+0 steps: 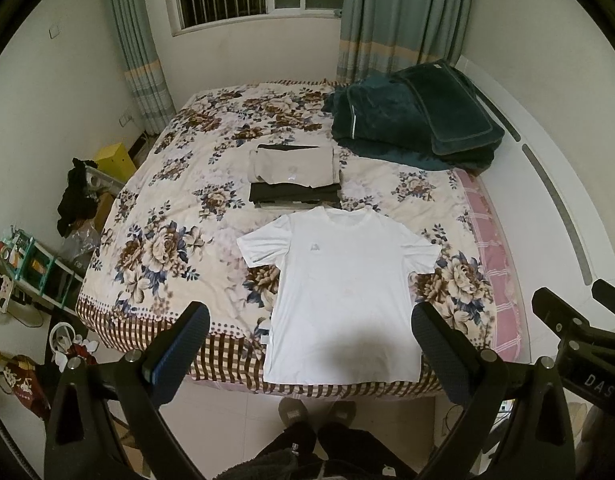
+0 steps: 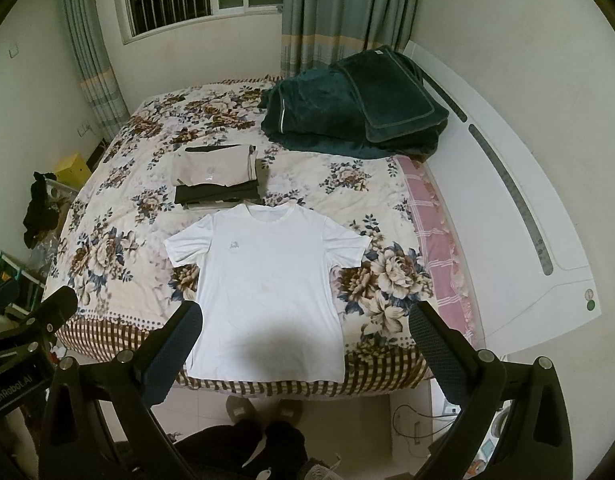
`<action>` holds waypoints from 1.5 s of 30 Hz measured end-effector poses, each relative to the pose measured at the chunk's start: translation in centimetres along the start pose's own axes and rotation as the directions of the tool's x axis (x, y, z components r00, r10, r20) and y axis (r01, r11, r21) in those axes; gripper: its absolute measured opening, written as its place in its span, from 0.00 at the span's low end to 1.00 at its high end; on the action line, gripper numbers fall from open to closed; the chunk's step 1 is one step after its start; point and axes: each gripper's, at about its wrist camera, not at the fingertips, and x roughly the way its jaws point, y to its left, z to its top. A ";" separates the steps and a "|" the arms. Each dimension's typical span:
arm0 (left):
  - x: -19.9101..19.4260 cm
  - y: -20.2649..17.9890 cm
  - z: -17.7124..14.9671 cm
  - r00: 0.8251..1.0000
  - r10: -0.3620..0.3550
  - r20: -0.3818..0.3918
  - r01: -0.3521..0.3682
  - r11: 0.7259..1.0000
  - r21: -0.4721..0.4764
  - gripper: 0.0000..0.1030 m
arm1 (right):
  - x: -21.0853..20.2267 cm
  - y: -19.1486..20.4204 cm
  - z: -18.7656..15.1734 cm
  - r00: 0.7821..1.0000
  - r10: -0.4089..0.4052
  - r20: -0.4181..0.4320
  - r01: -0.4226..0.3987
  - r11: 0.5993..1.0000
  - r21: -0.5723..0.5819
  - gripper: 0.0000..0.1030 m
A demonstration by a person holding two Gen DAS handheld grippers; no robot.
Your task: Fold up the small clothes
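A white T-shirt [image 1: 343, 292] lies flat and spread out, front up, at the near edge of the bed; it also shows in the right wrist view [image 2: 267, 288]. Behind its collar sits a stack of folded clothes [image 1: 293, 176], beige on top of black, also seen in the right wrist view [image 2: 217, 178]. My left gripper [image 1: 311, 328] is open and empty, held above the shirt's hem. My right gripper [image 2: 305, 326] is open and empty, also held high over the shirt's lower part. Neither touches the cloth.
The bed has a floral quilt [image 1: 175, 216] and a folded dark green blanket [image 1: 411, 116] at its far right. A white headboard [image 2: 519, 208] runs along the right. Cluttered shelves and bags [image 1: 23, 272] stand at the left. The person's slippered feet [image 1: 315, 412] are at the bed's foot.
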 end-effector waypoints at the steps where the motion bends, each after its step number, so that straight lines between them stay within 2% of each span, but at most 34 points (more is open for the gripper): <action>1: 0.0 0.0 0.0 1.000 0.001 0.000 -0.001 1.000 -0.001 1.00 | 0.0 0.1 0.0 1.000 0.000 0.000 0.000 1.000 -0.001 1.00; 7: 0.0 0.3 0.7 1.000 -0.004 0.009 0.004 1.000 0.000 1.00 | -0.2 0.5 -0.3 1.000 0.000 0.005 0.000 1.000 -0.002 1.00; 13: 0.1 1.1 0.7 1.000 -0.008 0.018 0.008 1.000 -0.001 1.00 | -0.3 0.2 1.4 1.000 -0.001 0.002 0.001 1.000 0.000 1.00; 22: 1.1 1.6 1.4 1.000 -0.017 0.013 0.017 1.000 0.003 1.00 | -0.1 0.9 0.3 1.000 -0.002 0.009 0.002 1.000 -0.001 1.00; 26: 3.0 2.2 2.2 0.999 -0.007 0.043 0.006 1.000 0.016 1.00 | 0.8 0.9 4.5 1.000 -0.007 -0.003 0.007 1.000 0.023 1.00; 30: 6.7 3.0 2.8 0.995 0.026 0.096 -0.029 0.999 0.023 1.00 | 5.7 -0.2 5.9 0.999 -0.027 -0.022 0.029 0.995 0.094 1.00; 31: 7.8 3.2 2.9 0.994 0.033 0.105 -0.035 0.999 0.024 1.00 | 7.7 -0.2 5.4 0.999 -0.036 -0.029 0.039 0.993 0.116 1.00; 34: 11.8 3.3 3.5 0.991 0.064 0.120 -0.067 0.997 0.023 1.00 | 13.9 -3.6 5.9 0.995 -0.052 -0.083 0.069 0.973 0.218 1.00; 38: 19.0 2.5 4.4 0.989 0.110 0.095 -0.114 0.993 0.032 1.00 | 23.7 -8.9 3.9 0.983 -0.042 -0.180 0.105 0.928 0.357 1.00; 40: 22.5 1.9 4.6 0.988 0.135 0.069 -0.137 0.990 0.031 1.00 | 29.2 -12.4 2.5 0.974 -0.004 -0.224 0.106 0.890 0.444 1.00; 42: 26.6 1.2 4.5 0.986 0.162 0.028 -0.163 0.987 0.018 1.00 | 36.0 -16.6 0.8 0.960 0.077 -0.268 0.088 0.827 0.555 1.00; 43: 28.0 1.2 4.5 0.985 0.174 0.014 -0.174 0.985 0.011 1.00 | 39.0 -18.3 -0.4 0.954 0.123 -0.273 0.072 0.791 0.608 0.99; 45: 32.9 0.4 4.1 0.975 0.217 -0.043 -0.217 0.976 0.000 1.00 | 45.6 -21.8 -2.7 0.940 0.215 -0.265 0.042 0.697 0.716 0.91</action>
